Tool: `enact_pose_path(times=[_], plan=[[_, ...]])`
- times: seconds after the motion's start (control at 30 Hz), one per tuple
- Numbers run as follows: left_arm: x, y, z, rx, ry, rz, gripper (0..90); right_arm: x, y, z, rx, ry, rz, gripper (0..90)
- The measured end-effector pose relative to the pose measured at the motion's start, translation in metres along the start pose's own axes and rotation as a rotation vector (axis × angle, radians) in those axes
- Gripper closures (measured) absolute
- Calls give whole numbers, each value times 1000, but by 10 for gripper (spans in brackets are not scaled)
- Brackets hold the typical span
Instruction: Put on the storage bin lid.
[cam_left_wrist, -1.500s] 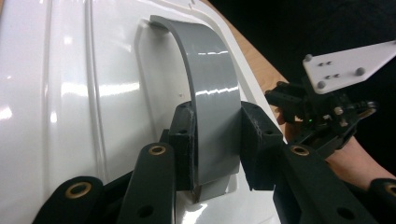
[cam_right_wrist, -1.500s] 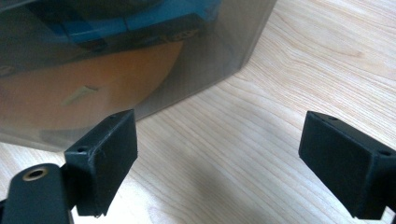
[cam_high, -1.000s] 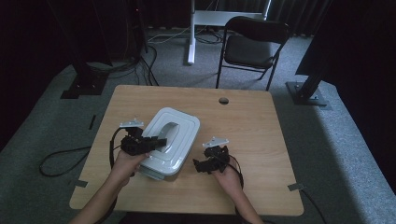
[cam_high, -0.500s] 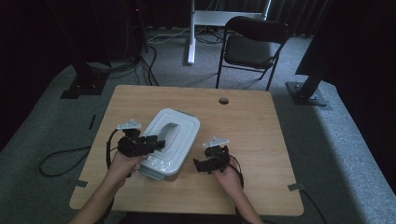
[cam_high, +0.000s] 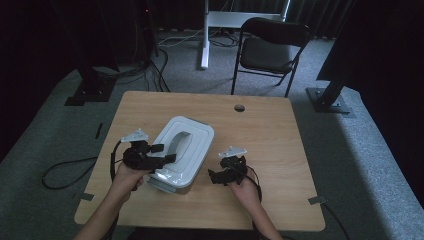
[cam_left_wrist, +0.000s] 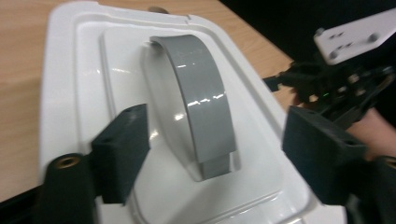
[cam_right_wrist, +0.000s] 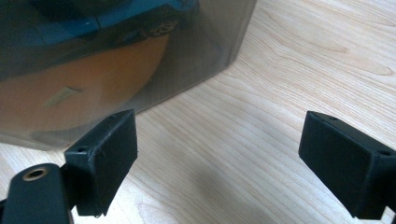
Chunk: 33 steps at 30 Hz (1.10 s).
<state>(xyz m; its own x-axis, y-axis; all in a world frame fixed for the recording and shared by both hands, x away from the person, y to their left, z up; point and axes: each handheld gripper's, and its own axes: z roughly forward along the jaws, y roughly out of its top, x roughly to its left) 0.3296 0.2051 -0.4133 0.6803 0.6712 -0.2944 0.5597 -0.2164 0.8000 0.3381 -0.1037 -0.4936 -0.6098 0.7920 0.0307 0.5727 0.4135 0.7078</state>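
Note:
A white box (cam_high: 192, 145) with a snap-on lid (cam_left_wrist: 74, 93) and a flat grey handle (cam_left_wrist: 201, 98) lies on the wooden table (cam_high: 270, 135). My left gripper (cam_high: 162, 152) hovers over the near end of the lid. Its jaws have just been opening and stand wide, with the grey handle (cam_high: 176, 142) lying between and beyond the pads (cam_left_wrist: 123, 149), untouched. My right gripper (cam_high: 215, 176) rests low beside the box's right side, open, with bare tabletop between its pads (cam_right_wrist: 105, 158). Through the box's cloudy wall (cam_right_wrist: 205, 42) an orange shape (cam_right_wrist: 84, 79) shows. The left gripper view also catches the right gripper (cam_left_wrist: 327, 88) past the lid.
A round cable hole (cam_high: 239, 107) sits near the table's far edge. A black folding chair (cam_high: 270, 50) and a white stand (cam_high: 205, 35) are behind the table. Cables trail from both grippers toward the floor at left and the front edge.
The left gripper's jaws have spread apart above the lid's near end. The left hand has barely shifted, and the right hand and the box have stayed put.

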Motion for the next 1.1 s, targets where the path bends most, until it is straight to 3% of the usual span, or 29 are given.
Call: enact_pose_path(times=[0.07,0.3,0.37,0.67,0.83,1.1], plan=[[-3,0,0,10,34,29,185,-1,0,0,1,-1,3,111],[-4,1,-6,-6,74,60,91,-2,-2,1,4,9,6,111],[-3,2,-7,4,65,63,2,-2,-2,1,0,8,3,111],[7,0,-21,-43,97,63,3,-4,-3,-2,-13,-3,18,111],[15,-4,-29,-73,137,44,3,-5,-3,-3,-23,-6,20,111],[29,-8,-33,-72,206,46,3,-5,-4,-4,-19,-6,16,111]])
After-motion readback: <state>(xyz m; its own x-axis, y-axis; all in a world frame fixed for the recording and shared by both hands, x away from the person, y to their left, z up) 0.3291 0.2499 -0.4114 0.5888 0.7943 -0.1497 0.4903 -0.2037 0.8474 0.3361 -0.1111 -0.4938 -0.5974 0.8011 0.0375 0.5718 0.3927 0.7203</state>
